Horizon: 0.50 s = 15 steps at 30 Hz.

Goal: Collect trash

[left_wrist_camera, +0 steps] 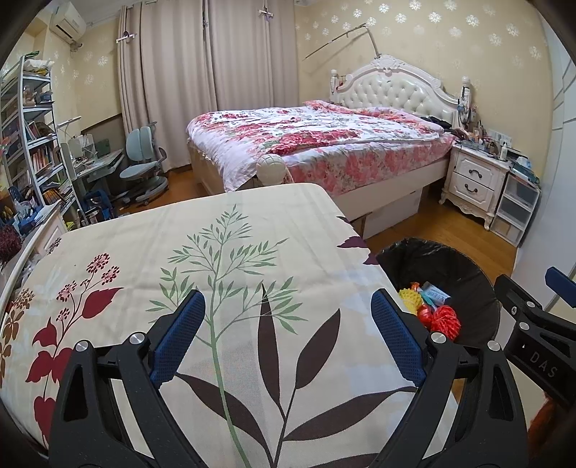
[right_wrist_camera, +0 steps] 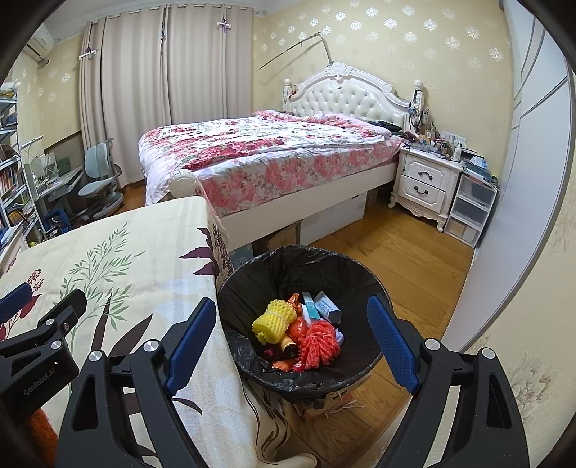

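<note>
Both my left tongs (left_wrist_camera: 288,334) and right tongs (right_wrist_camera: 291,342) gape empty, the surface (left_wrist_camera: 180,234) looks bare, and the bin (right_wrist_camera: 252,360) at lower centre holds the trash (right_wrist_camera: 298,331)

Bedroom with cream patterned wallpaper (right_wrist_camera: 424,32), closed beige curtains (right_wrist_camera: 151,68), wood floor (right_wrist_camera: 406,252), a bed (right_wrist_camera: 273,151) with tufted white headboard and floral quilt, a white nightstand (right_wrist_camera: 424,183), a blue-grey desk chair (left_wrist_camera: 144,165), a bookshelf (left_wrist_camera: 28,136) and a wall air conditioner (left_wrist_camera: 68,19).
</note>
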Available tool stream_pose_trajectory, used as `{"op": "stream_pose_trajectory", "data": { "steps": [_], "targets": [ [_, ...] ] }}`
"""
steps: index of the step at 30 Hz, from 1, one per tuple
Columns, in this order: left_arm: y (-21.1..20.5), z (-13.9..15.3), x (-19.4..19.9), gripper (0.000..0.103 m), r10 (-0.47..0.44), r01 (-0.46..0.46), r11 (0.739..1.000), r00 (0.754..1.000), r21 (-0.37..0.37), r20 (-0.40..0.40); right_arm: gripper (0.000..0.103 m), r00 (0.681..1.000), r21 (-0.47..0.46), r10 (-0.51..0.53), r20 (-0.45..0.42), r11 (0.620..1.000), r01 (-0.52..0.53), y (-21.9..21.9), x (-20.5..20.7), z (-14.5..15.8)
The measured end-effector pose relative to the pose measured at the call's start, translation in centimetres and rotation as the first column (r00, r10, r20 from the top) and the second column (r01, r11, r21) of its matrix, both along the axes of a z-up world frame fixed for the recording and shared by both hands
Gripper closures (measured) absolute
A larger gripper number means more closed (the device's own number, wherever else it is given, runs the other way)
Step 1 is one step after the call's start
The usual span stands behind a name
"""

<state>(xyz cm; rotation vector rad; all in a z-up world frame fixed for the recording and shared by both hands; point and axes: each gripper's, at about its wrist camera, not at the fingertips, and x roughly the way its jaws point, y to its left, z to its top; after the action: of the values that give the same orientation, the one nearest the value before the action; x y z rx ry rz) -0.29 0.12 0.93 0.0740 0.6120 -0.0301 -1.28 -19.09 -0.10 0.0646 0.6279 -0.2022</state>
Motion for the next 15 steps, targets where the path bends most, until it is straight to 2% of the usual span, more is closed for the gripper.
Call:
{"op": "stream_pose_trajectory", "data": {
  "steps": [15],
  "targets": [
    [-0.14,-0.03,-0.09,0.012,-0.003,0.003,1.0,1.0,-0.004,-0.001,0.02,1.0,0.0,-0.001,0.001,1.0,0.001,0.06,0.0,-0.1]
  ]
}}
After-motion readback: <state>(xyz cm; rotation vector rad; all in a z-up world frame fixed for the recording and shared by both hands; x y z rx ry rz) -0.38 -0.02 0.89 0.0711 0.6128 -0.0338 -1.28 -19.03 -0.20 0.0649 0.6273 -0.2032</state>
